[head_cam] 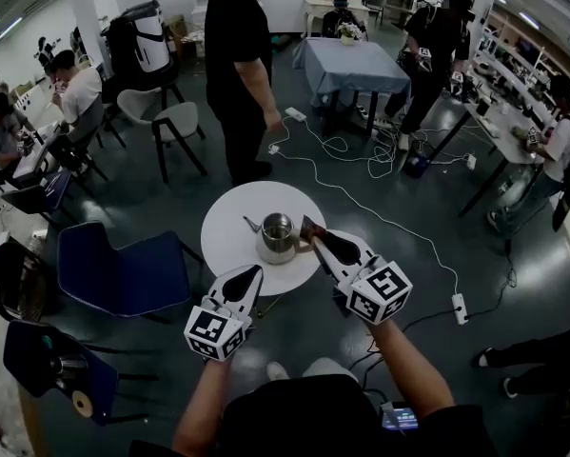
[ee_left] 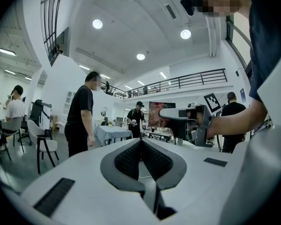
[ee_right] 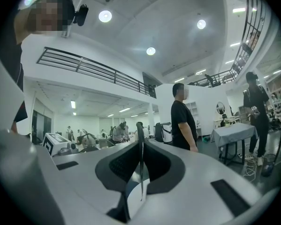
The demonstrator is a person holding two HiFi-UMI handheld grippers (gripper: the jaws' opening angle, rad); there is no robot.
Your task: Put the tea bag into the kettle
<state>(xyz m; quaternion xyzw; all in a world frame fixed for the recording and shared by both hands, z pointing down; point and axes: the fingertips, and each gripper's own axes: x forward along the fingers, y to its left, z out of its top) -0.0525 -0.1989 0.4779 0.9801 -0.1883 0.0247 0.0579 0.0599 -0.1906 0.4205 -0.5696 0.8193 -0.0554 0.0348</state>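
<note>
A metal kettle [head_cam: 277, 233] with an open top stands on the round white table [head_cam: 229, 219], its spout pointing left. My right gripper [head_cam: 310, 228] is shut on a reddish-brown tea bag [head_cam: 308, 224], held just right of the kettle's rim. The left gripper view shows that tea bag [ee_left: 157, 114] flat in the right gripper's jaws. In the right gripper view it appears edge-on as a thin strip [ee_right: 140, 144] between the fingers. My left gripper [head_cam: 257, 271] [ee_left: 140, 142] is shut with nothing in it, at the table's near edge below the kettle.
A person in black [head_cam: 239, 65] stands behind the table. A blue chair [head_cam: 123, 272] is at the left, a white chair [head_cam: 173, 120] further back. Cables and a power strip [head_cam: 459, 307] lie on the floor at the right. A covered table [head_cam: 351, 65] stands far back.
</note>
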